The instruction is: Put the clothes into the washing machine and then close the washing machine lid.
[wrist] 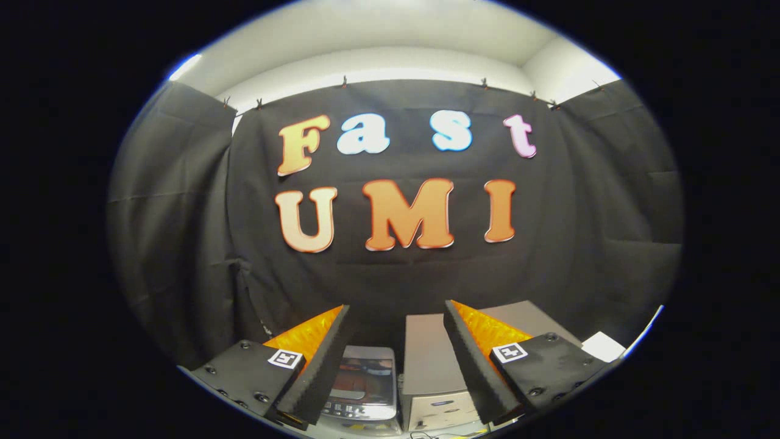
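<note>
Gripper [396, 317] is up in the air, pointing fwd at the booth wall [396, 268], w/ both fingers spread wide and holding nothing. Left finger [323, 360] has a dark ribbed pad facing inward and an orange back; right finger [472, 360] mirrors it. Each finger base is a black block w/ a small square black-and-white marker on top.

Washer [364, 387] sits low, below the gap btwn the fingers, nearer the left finger. It's a small grey unit seen from above; its lid is see-through w/ something reddish-orange showing under it. Can't tell if that's clothes, and can't tell for sure if the lid is fully down. A strip of controls runs along the washer's near side.

Just right of the washer, touching or nearly so, stands a taller grey box [429, 360], partly hidden by the right finger. Its flat top runs back toward the wall. Further right of the washer, past the right finger base, a white flat piece [603, 346] lies on a pale surface.

Fingers are well above the washer, not touching it.
</note>
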A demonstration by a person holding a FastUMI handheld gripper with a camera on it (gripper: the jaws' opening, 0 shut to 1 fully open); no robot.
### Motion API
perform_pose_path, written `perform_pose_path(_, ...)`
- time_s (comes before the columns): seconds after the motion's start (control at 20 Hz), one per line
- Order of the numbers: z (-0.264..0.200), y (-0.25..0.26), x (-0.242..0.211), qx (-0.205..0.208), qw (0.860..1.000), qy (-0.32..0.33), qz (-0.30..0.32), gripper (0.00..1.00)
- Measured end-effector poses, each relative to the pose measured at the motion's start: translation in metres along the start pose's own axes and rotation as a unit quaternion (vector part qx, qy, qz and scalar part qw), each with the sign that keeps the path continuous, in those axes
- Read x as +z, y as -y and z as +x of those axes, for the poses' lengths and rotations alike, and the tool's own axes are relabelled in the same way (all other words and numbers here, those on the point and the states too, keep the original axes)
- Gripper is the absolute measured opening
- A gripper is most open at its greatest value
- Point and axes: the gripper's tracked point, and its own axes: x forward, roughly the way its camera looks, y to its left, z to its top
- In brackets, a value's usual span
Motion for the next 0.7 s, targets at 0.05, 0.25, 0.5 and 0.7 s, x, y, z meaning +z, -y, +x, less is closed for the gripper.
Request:
perform_pose_path(0.05,-0.014,0.014,0.012,-0.008,1.0,0.012,-0.001,0.98)
perform_pose_path(0.25,-0.045,0.059,0.043,-0.037,0.999,0.035,-0.02,0.98)
perform_pose_path(0.5,-0.052,0.087,0.053,-0.036,0.998,0.053,-0.015,0.98)
perform_pose_path(0.7,-0.046,0.102,0.06,-0.034,0.997,0.061,-0.018,0.98)
